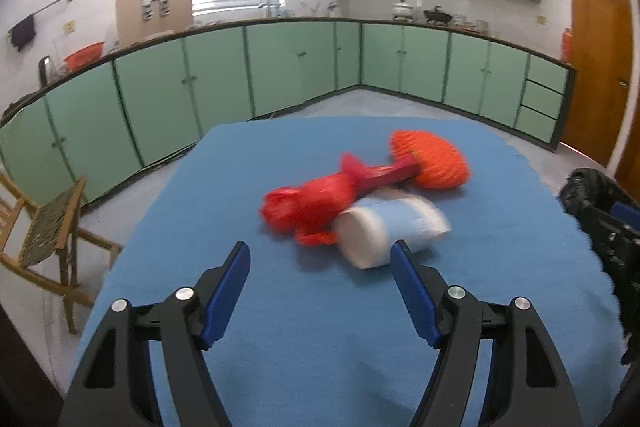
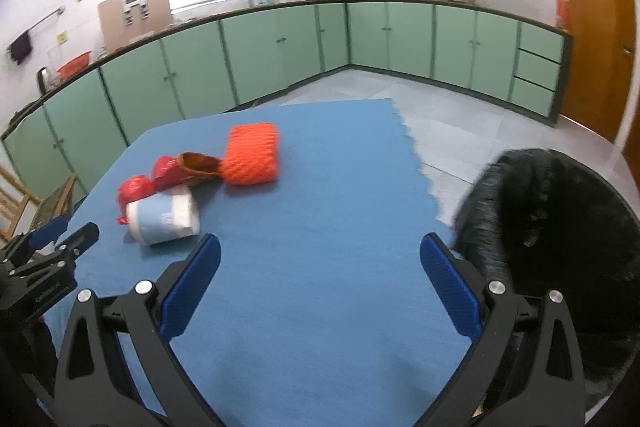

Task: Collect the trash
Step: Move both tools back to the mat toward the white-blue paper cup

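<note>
Left wrist view puts the pile of trash straight ahead of you on the blue cloth (image 1: 280,307): a crumpled red plastic bag (image 1: 304,205) at the left, a white and pale-blue roll (image 1: 390,229) lying on its side against it, and behind them a dark red piece (image 1: 394,175) that runs to an orange ribbed pack (image 1: 434,161). Your left gripper (image 1: 320,255) stands wide open with nothing between its blue pads (image 1: 228,291); it tilts down toward the cloth, and the right pad's tip overlaps the near end of the roll in the picture, though I cannot tell whether it touches. To do this reach well, I would pick one piece, probably the roll since it lies nearest, centre it between the pads before you close, and take it across its round body so it does not squirt out. Moving right, in the right wrist view your right gripper (image 2: 320,247) is also spread wide and empty, angled down over bare cloth, with the trash well off to its left. The black bin bag (image 2: 552,227) sits just beside its right finger, off the cloth's edge, so it looks the likely place for the trash.
</note>
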Demonstrator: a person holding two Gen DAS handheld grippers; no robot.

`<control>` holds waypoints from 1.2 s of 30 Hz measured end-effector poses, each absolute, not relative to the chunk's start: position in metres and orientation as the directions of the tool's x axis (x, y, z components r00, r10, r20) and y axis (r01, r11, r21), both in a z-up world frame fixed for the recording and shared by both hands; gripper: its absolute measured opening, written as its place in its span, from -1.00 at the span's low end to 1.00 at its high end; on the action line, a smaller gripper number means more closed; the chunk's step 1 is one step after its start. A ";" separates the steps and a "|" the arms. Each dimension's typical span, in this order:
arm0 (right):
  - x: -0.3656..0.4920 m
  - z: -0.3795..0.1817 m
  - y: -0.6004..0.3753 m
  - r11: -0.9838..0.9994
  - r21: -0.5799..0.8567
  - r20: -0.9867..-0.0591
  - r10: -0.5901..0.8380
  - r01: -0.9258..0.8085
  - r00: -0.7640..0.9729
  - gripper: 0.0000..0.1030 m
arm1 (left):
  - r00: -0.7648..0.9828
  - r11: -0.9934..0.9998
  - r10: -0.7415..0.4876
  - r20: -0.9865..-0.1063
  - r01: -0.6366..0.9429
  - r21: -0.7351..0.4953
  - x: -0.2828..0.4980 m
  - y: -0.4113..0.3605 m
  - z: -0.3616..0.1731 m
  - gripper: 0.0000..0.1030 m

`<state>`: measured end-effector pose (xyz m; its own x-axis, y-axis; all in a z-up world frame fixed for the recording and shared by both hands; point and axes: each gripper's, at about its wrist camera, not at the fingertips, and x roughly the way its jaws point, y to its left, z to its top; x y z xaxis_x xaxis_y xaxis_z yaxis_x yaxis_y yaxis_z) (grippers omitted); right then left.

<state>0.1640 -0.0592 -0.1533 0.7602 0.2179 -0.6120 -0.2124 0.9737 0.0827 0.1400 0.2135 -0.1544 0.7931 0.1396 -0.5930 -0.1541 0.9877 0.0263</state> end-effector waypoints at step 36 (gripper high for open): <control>0.207 -0.191 0.090 0.870 0.126 -0.721 0.410 -0.477 0.558 0.42 | 0.737 0.943 0.261 -0.623 -0.334 0.000 0.122 0.314 -0.167 0.38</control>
<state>0.2068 0.0897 -0.1910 0.5580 0.4103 -0.7213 -0.4770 0.8699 0.1258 0.1216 0.3145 -0.1673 0.7371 0.2611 -0.6233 -0.3340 0.9426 -0.0002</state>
